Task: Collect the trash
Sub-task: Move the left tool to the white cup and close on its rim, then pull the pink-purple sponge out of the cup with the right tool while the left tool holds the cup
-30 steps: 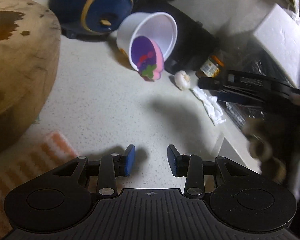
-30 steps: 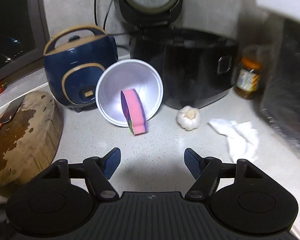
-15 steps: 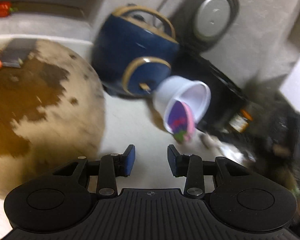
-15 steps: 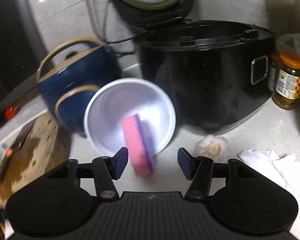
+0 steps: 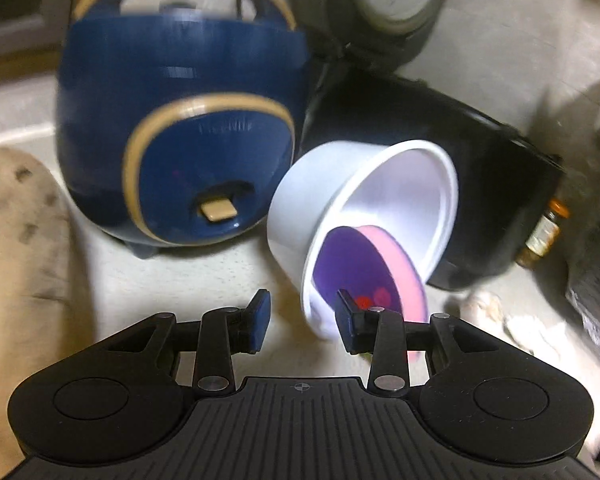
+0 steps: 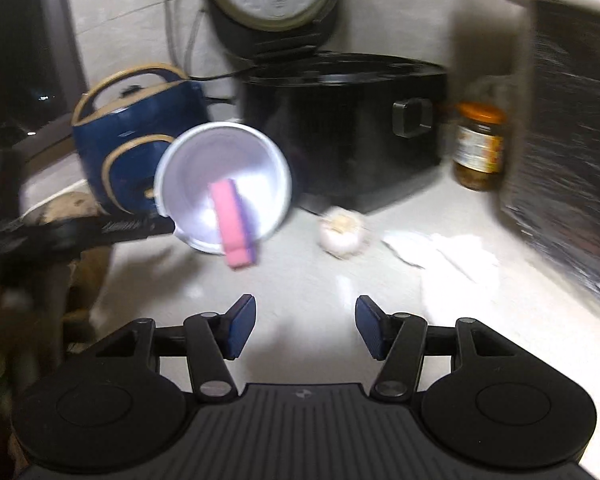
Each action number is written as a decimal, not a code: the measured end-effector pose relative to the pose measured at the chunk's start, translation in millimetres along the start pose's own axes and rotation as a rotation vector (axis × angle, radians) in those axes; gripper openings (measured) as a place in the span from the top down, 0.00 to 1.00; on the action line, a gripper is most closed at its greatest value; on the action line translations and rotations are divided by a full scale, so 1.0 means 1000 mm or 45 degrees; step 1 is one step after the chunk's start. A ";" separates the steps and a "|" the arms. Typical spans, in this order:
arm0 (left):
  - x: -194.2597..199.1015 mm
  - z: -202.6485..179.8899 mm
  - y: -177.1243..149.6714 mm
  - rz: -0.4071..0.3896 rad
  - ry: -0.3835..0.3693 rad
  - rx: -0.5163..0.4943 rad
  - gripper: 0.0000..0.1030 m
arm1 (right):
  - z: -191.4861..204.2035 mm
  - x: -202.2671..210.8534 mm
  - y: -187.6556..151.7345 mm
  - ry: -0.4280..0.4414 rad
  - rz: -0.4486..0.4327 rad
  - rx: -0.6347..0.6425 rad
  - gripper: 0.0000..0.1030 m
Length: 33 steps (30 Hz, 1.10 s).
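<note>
the left gripper (image 5: 300, 316), black with blue pads, hangs low over the pale speckled countertop (image 5: 188, 280) with its jaws partly apart and nothing gripped; its right pad sits in front of the rim of a white plastic cup (image 5: 364, 216) lying on its side, mouth toward the camera. whether that pad touches the rim cannot be told. a round pink and purple sponge-like disc (image 5: 376, 272) leans in the cup's mouth, half out of it. the right gripper (image 6: 305, 330) hovers further back over bare countertop, its jaws having just been closing to a middling gap, with nothing between them. from its view the left gripper's arm shows as a dark blur at the left, reaching toward the cup's rim. to the right of the cup lie a whole white garlic bulb (image 6: 342, 232) and, beside it, a crumpled white paper tissue (image 6: 444, 250). on the left edge of the counter stands a thick round wooden chopping block (image 5: 16, 248). behind the cup, touching or just beside it, stands a dark blue rice cooker with tan trim (image 5: 180, 132), and next to that a black rice cooker with its lid raised (image 6: 340, 120). a glass jar with an orange lid (image 6: 478, 146) stands at the back right, near a dark plastic bag (image 6: 568, 184).
</note>
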<state>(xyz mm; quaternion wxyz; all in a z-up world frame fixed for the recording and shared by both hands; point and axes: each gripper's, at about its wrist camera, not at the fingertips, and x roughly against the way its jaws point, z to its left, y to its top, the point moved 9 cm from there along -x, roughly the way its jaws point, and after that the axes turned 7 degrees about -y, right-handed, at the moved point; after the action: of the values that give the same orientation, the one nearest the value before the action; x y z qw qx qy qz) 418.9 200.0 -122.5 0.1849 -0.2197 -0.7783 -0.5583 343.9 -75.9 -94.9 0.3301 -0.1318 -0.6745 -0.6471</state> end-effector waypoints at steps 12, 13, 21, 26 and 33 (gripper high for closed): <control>-0.037 0.010 -0.012 0.110 -0.109 0.254 0.83 | -0.045 0.032 -0.051 -0.248 0.075 -0.123 0.46; -0.033 0.009 -0.013 0.104 -0.131 0.263 0.83 | -0.045 0.033 -0.053 -0.249 0.073 -0.124 0.46; 0.024 -0.012 -0.030 0.122 -0.182 0.172 0.83 | -0.030 0.017 -0.054 -0.136 0.078 -0.064 0.46; 0.054 -0.020 -0.048 0.152 -0.176 0.126 0.84 | -0.009 0.002 -0.050 -0.077 0.060 0.058 0.46; 0.083 -0.022 -0.068 0.177 -0.175 0.137 0.83 | 0.019 -0.014 -0.053 0.060 0.055 0.158 0.46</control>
<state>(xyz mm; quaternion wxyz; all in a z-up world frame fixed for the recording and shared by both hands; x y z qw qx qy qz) 313.6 171.6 -124.8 0.1810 -0.3006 -0.8009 -0.4852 317.0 -61.3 -143.6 0.3673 -0.1105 -0.7024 -0.5995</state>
